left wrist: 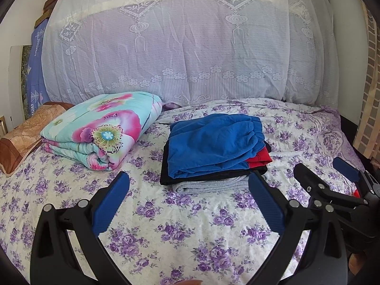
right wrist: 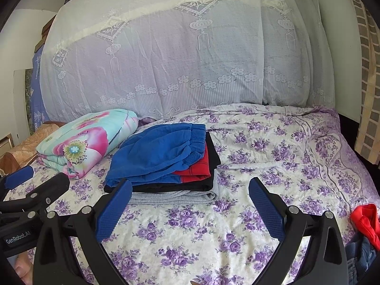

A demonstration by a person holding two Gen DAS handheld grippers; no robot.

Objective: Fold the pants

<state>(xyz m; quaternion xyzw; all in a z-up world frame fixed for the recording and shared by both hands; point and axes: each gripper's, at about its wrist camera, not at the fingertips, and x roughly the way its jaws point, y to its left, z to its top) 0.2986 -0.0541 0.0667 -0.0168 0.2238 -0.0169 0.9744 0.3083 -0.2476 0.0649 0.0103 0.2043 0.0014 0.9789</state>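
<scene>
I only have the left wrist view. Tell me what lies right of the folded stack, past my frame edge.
Observer: A crumpled red garment lies at the bed's right edge, unfolded.
Operator: Report anything beside it.
Observer: Denim fabric sits just below the red piece, partly hidden.
Operator: Give me the right gripper's state.
Observer: The right gripper is open and empty, over the floral sheet in front of the folded stack.
</scene>
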